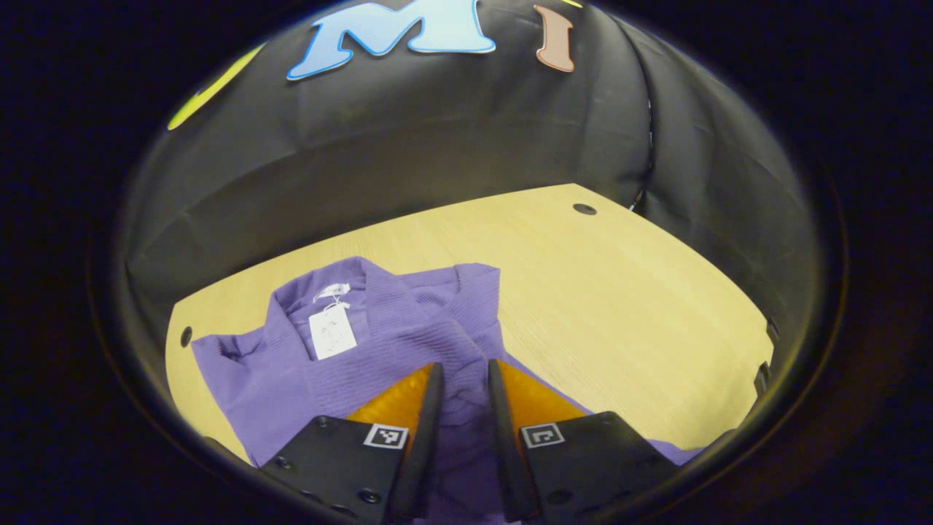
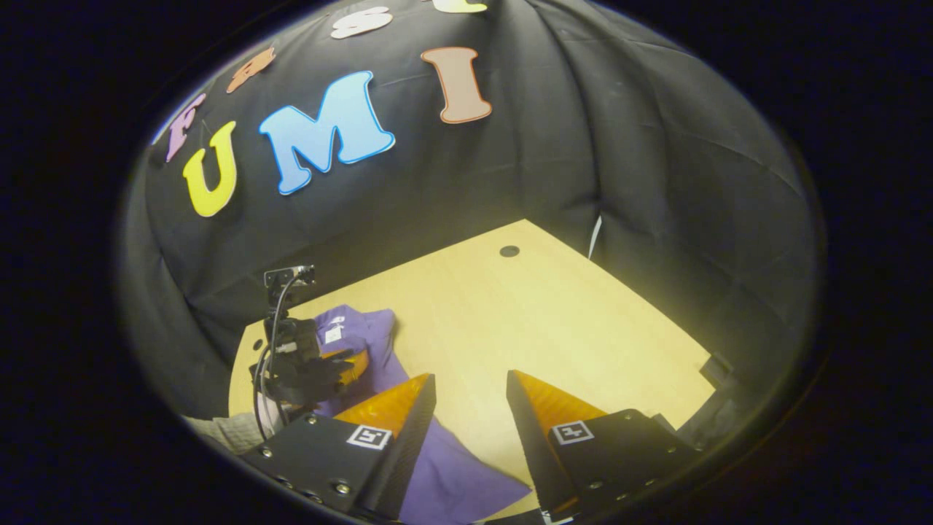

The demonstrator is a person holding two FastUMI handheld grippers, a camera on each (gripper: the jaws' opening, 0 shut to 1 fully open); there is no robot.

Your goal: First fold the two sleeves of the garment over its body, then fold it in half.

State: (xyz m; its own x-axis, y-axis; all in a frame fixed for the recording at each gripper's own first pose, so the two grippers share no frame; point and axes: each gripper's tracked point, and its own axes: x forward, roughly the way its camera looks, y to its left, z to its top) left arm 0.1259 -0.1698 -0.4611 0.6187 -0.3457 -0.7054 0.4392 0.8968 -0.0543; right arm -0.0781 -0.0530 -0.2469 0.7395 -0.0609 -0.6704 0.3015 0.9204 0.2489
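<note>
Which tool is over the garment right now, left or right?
The left tool: its fingers frame purple garment. The right tool frames mostly bare table.

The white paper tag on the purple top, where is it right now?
In the left gripper view, the white tag hangs just below the collar of the purple top, left of the left gripper.

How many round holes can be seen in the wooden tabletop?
2. One hole lies near the far edge, on bare table; another hole sits at the left edge beside the purple garment. Cloth may hide more.
</note>
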